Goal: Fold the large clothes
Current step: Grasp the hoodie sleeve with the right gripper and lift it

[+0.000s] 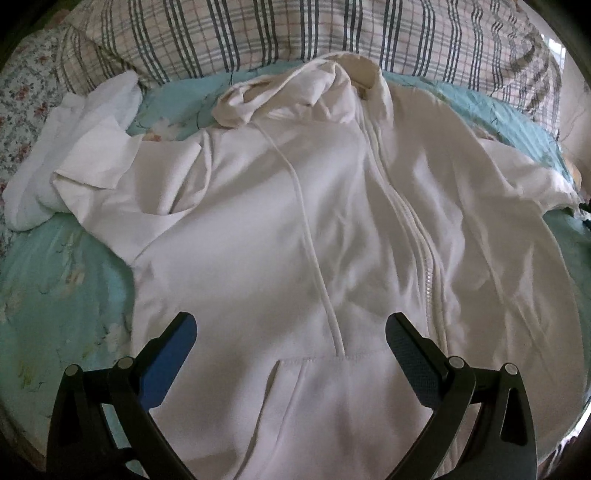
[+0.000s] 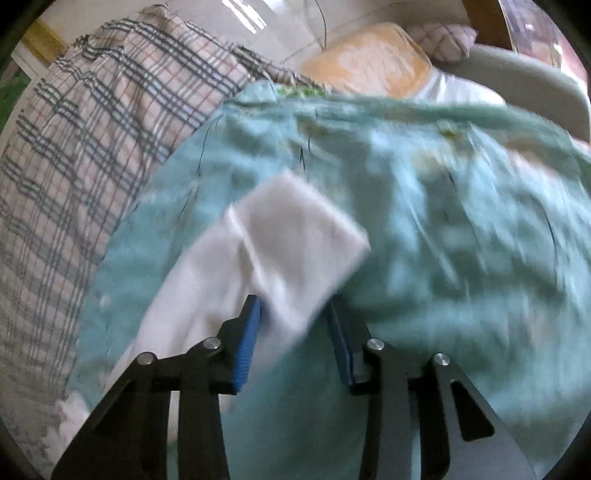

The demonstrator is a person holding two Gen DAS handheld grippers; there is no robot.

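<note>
A white zip-up hoodie point(image 1: 295, 221) lies front up on a teal floral bedspread point(image 1: 62, 280), hood toward the plaid pillows. Its left sleeve is folded in near the shoulder point(image 1: 103, 166). My left gripper point(image 1: 291, 328) hovers over the hoodie's lower front near the pocket, jaws wide apart and empty. In the right wrist view, my right gripper point(image 2: 295, 306) has the hoodie's sleeve cuff point(image 2: 295, 240) between its blue pads point(image 2: 247, 343), with the sleeve trailing down to the left; the jaws stand partly apart around the cloth. The view is blurred by motion.
Plaid pillows point(image 1: 295, 33) lie along the head of the bed, also in the right wrist view point(image 2: 92, 129). A white cloth point(image 1: 48, 166) lies at the left by a floral quilt point(image 1: 22, 103). An orange cushion point(image 2: 365, 59) sits beyond the bed.
</note>
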